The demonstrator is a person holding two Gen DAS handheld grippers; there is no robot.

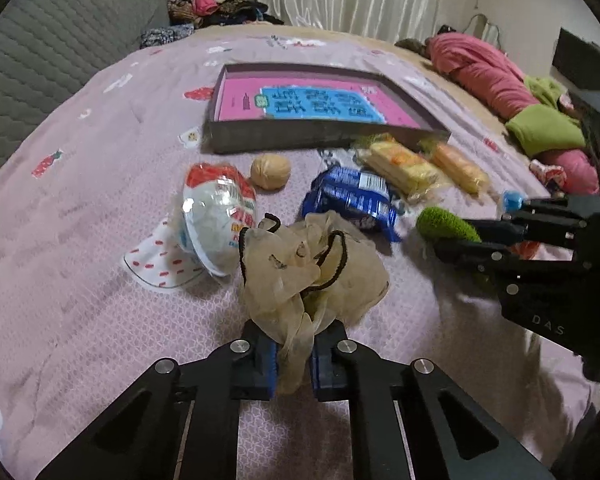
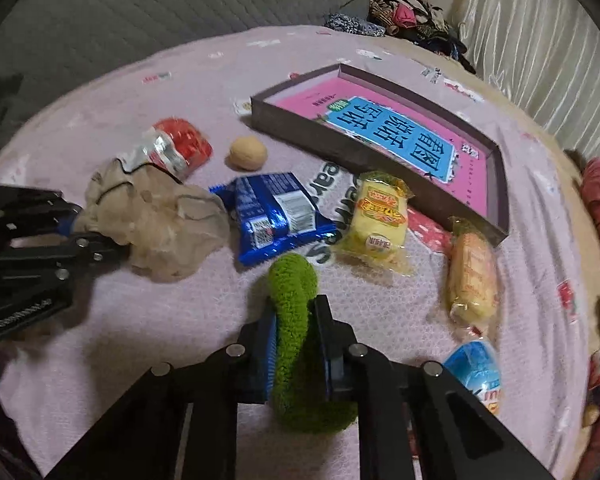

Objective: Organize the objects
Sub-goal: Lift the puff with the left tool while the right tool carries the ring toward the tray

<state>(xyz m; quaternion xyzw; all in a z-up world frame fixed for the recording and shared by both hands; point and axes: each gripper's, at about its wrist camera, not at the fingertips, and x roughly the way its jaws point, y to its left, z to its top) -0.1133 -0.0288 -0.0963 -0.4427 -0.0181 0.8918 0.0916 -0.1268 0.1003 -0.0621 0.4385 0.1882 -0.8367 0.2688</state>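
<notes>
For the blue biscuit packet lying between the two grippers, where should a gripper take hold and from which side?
Grip the blue biscuit packet across its narrow width, near the middle, coming down from above. It lies flat on the pink bedsheet, so its long edges are the only opposed faces to pinch; the crimped ends look too floppy. Both grippers are occupied now.

Left gripper (image 1: 294, 354), right gripper (image 2: 296, 356) clamped

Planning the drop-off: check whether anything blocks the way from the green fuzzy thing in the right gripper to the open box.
The blue snack packet and yellow cake packet lie on the bed between the green fuzzy thing and the box; lifted over them, nothing visible blocks it.
</notes>
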